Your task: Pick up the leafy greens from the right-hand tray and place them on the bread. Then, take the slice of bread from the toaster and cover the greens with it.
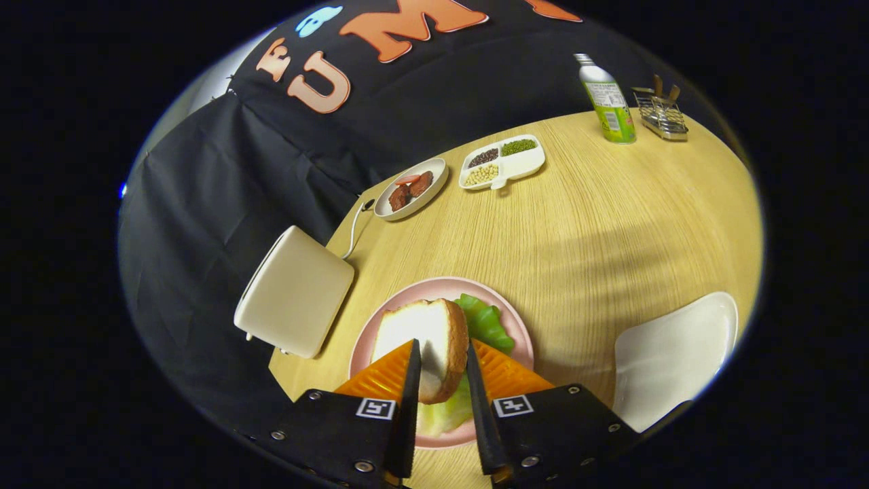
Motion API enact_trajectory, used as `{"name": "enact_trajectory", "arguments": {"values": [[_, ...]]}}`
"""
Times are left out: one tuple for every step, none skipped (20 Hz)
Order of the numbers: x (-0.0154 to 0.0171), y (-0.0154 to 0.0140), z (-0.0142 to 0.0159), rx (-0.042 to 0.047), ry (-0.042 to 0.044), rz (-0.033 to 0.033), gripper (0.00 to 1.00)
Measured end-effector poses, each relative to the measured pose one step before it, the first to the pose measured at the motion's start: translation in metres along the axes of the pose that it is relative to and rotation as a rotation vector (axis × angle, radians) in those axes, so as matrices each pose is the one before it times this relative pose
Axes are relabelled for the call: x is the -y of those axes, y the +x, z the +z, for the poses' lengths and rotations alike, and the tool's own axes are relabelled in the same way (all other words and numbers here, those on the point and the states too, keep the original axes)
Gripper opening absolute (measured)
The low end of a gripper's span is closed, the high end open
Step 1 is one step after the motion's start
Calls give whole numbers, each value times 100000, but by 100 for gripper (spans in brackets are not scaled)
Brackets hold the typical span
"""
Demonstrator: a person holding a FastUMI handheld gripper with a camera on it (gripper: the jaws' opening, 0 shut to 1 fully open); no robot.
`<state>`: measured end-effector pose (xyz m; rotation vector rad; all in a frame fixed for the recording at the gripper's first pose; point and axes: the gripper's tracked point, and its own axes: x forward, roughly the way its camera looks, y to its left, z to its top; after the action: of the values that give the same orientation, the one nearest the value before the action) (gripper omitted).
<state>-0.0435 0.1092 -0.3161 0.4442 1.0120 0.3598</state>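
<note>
The claw [442,363] is clamped on the bread slice [426,339], held over the leafy greens [483,320] on the pink plate [516,333]. The toaster [295,292] sits near left at the worktop [597,224] edge; the white tray [672,356] lies right, with bare wood beyond.

The tongs [442,356] grip a slice of white bread with a brown crust [428,343], both fingers pressing its sides, above a round pink plate [434,288]. Green leafy lettuce [485,322] lies on that plate, under and beside the slice. A cream toaster [295,292] stands just beside the plate on the pale wooden surface [597,224]. An empty white tray [672,356] sits on the other side.
</note>
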Motion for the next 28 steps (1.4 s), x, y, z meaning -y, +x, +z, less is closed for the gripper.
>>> {"name": "enact_trajectory", "arguments": {"values": [[160, -153, 644, 2929, -2236, -1572, 43], [-112, -306, 726, 3384, -1661, -412, 45], [-148, -307, 858, 3509, -1240, -124, 47], [-166, -348, 820, 3827, -1650, -513, 48], [2, -518, 1078, 4228, -2452, -1448, 50], [117, -517, 1088, 4262, -2816, -1689, 51], [55, -596, 1126, 4141, -2393, -1429, 54], [-202, -461, 1089, 4124, -1777, -652, 56], [-261, -398, 1109, 3998, -1258, -243, 60], [-259, -502, 1202, 4085, -987, 19, 62], [-161, -279, 1185, 4176, -836, -476, 67], [14, -259, 1072, 4163, -730, -1136, 68], [-48, -429, 1333, 4311, -965, -1462, 72], [10, -393, 1260, 4359, -1370, -1181, 74], [-64, -247, 1218, 4516, -1447, -864, 76], [-167, -322, 1191, 4051, -1579, -768, 77], [-132, -89, 928, 3639, -1841, -606, 79], [-151, -233, 987, 3138, -1921, -916, 81], [-160, -229, 900, 3037, -2022, -581, 83], [-254, -122, 854, 2903, -2075, -638, 84], [-286, -177, 809, 2701, -1742, -645, 86], [-303, -124, 771, 2563, -1534, -403, 88], [-37, -156, 539, 1765, -1011, -1180, 90], [-137, -173, 437, 1699, -809, -524, 91], [-272, -167, 605, 1918, -317, -288, 93], [-546, -93, 507, 2363, -883, 608, 93], [-338, -56, 484, 2248, -1324, -252, 93], [-88, -260, 429, 2313, -1474, -642, 93]]}}
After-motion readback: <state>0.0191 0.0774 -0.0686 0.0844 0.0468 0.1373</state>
